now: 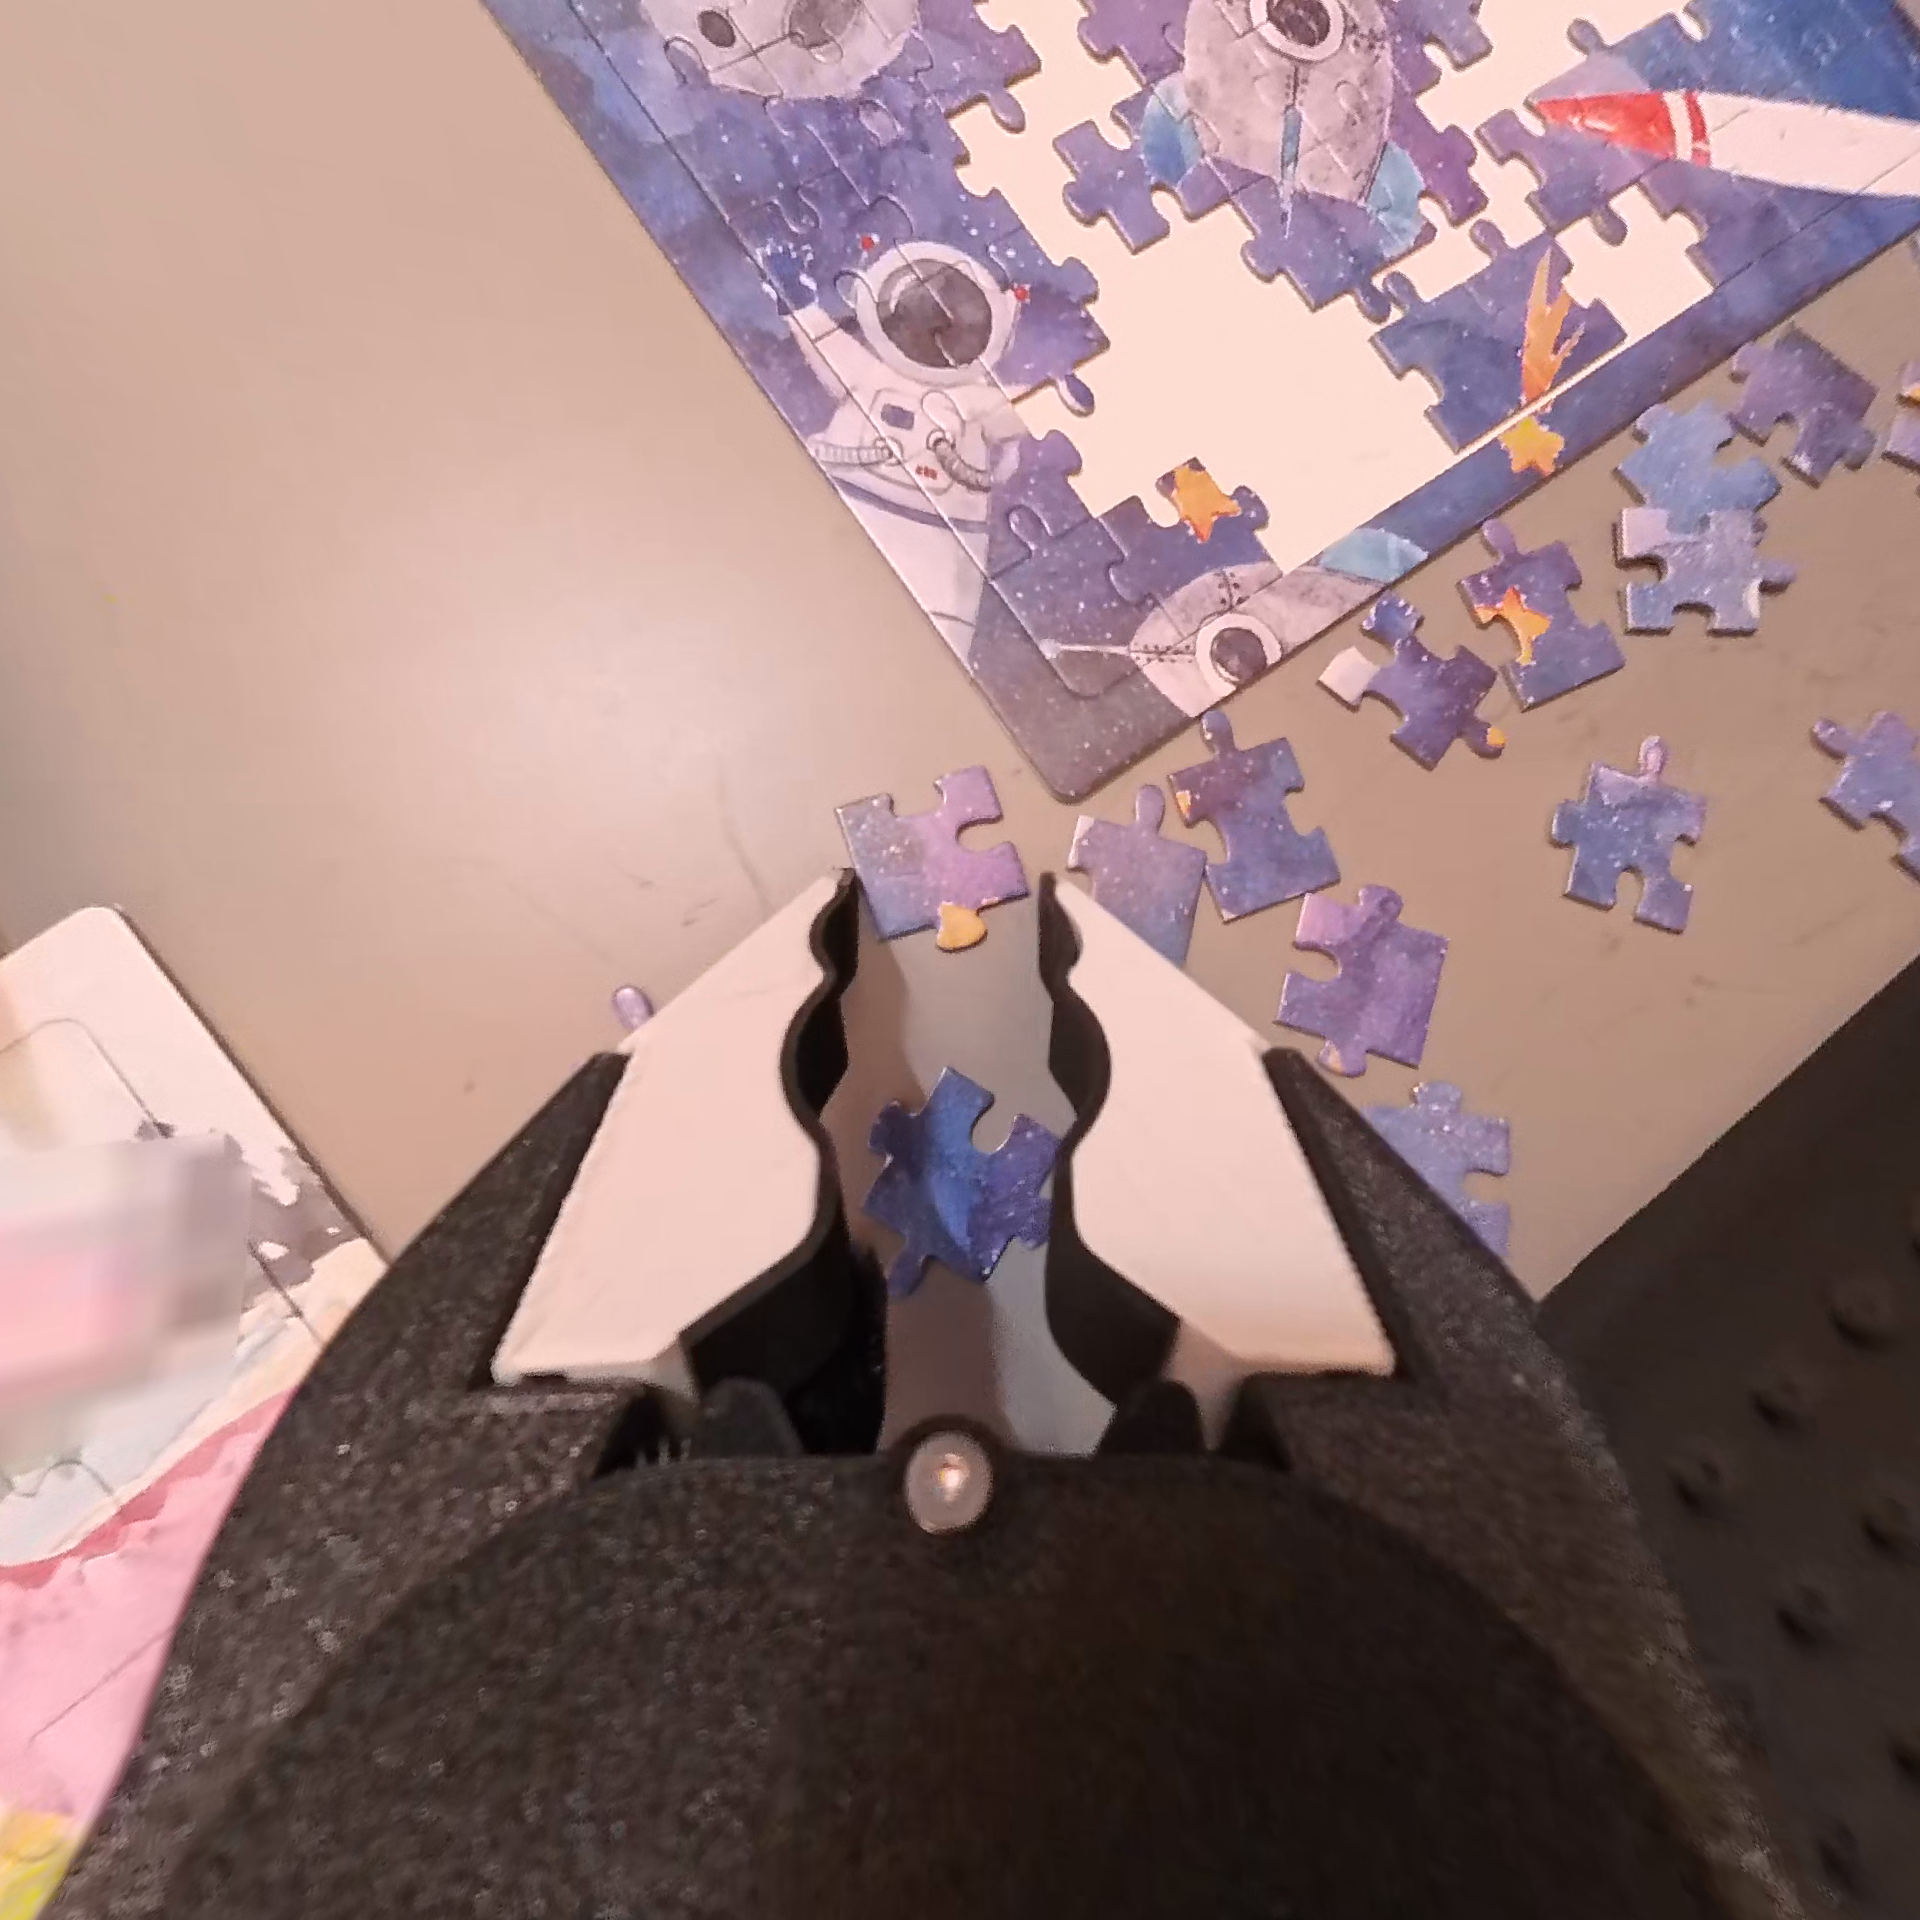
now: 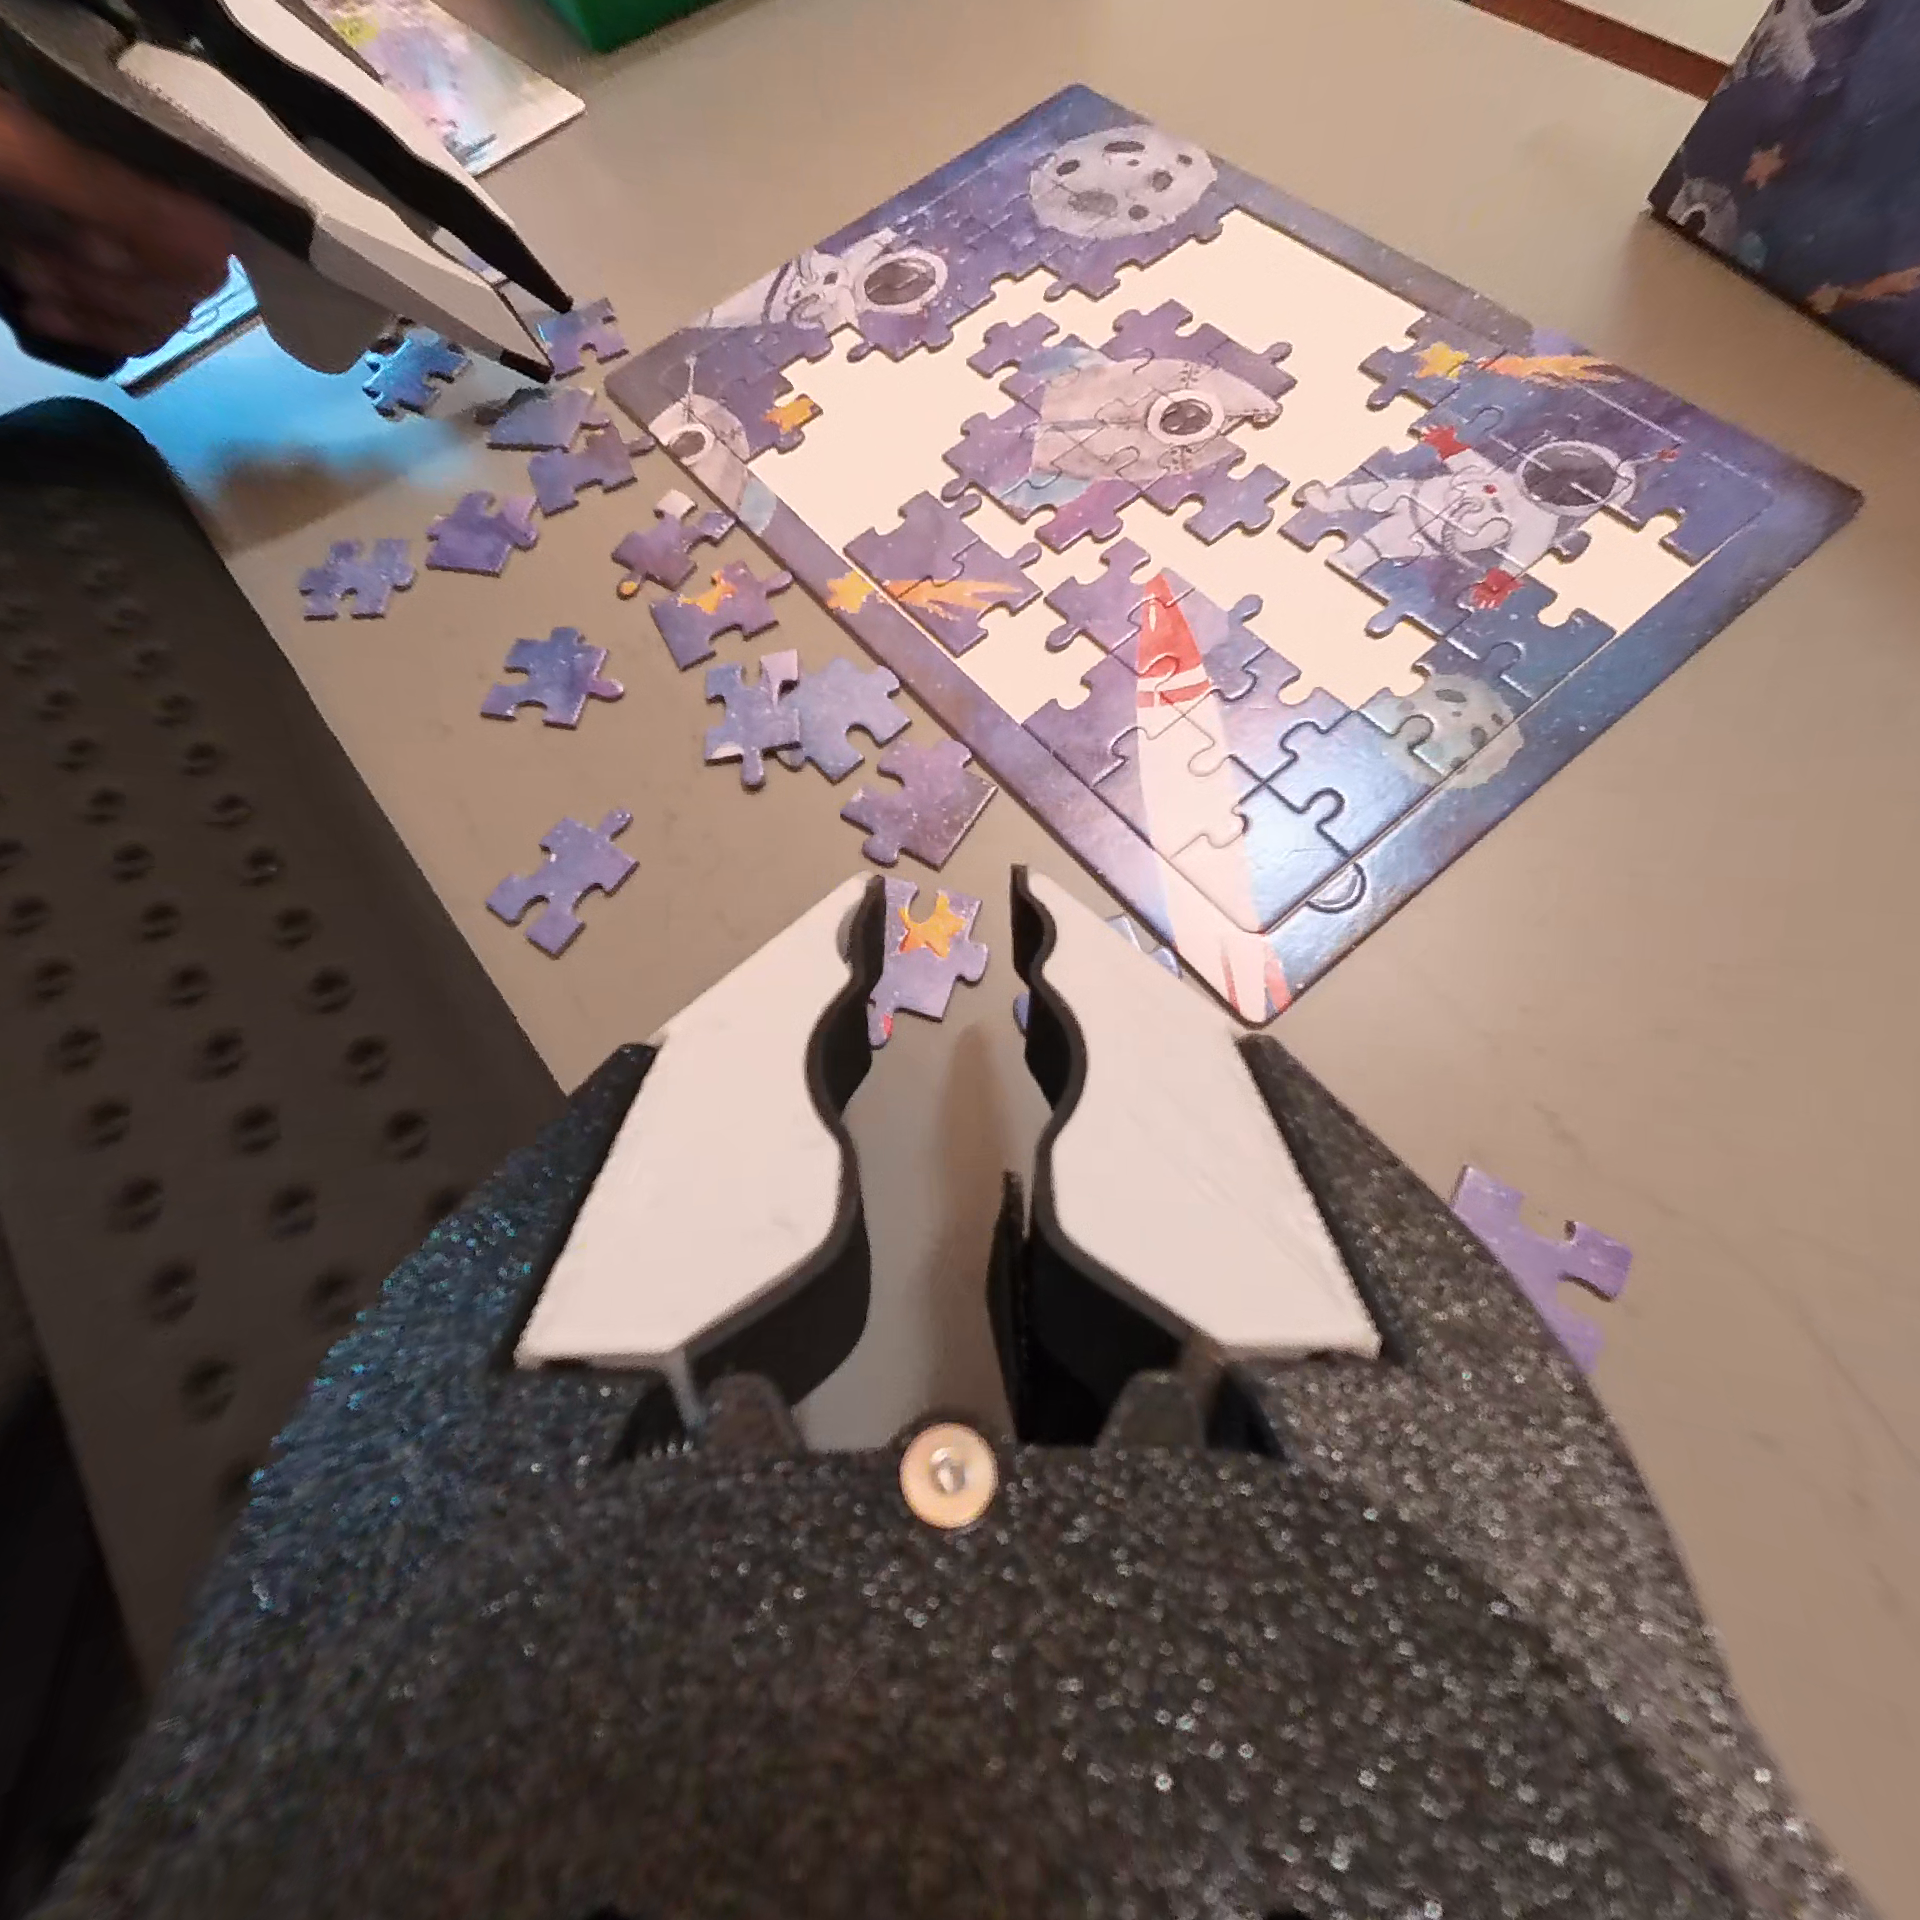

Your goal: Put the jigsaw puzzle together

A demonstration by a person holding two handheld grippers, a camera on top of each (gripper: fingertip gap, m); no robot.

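Hovering apart-jawed over loose pieces [image 2: 561, 681] on the bench [image 2: 1558, 1039], left gripper [image 1: 948, 883] and right gripper [image 2: 948, 883] apparently prepared pickups beside the puzzle board [image 2: 1756, 488].

One square blue space-themed cardboard jigsaw board [image 2: 1756, 488], partly filled; about fifteen loose purple-blue cardboard puzzle pieces [image 2: 556, 675] scattered beside it, some hidden under the fingers; two black-and-white two-finger grippers [image 2: 945, 894]; one dark blue starred box [image 2: 1808, 177]
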